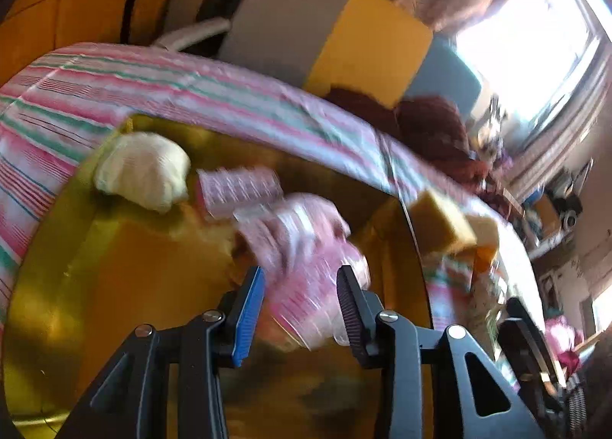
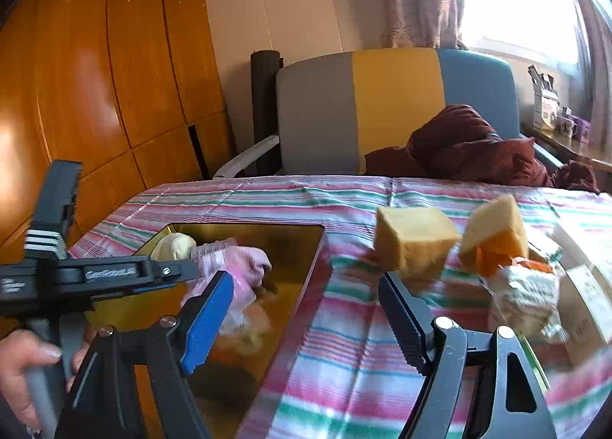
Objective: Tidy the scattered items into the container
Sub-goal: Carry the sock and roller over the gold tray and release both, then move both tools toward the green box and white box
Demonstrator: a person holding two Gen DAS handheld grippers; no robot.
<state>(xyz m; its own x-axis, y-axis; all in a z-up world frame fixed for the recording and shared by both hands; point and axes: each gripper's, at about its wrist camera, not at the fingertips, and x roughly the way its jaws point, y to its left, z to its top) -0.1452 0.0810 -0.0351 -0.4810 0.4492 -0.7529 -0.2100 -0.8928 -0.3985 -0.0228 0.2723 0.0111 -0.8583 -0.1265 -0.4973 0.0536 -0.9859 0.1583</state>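
Sponge blocks (image 2: 415, 240) lie on the striped cloth (image 2: 344, 343) at the right-centre of your right wrist view, just above and right of the right gripper (image 2: 306, 309), whose jaws are spread and empty. The gold tray (image 2: 302, 244) lies left. Your left gripper (image 1: 300, 297) straddles pink cloth (image 1: 306, 247) over the tray; its grip cannot be confirmed.
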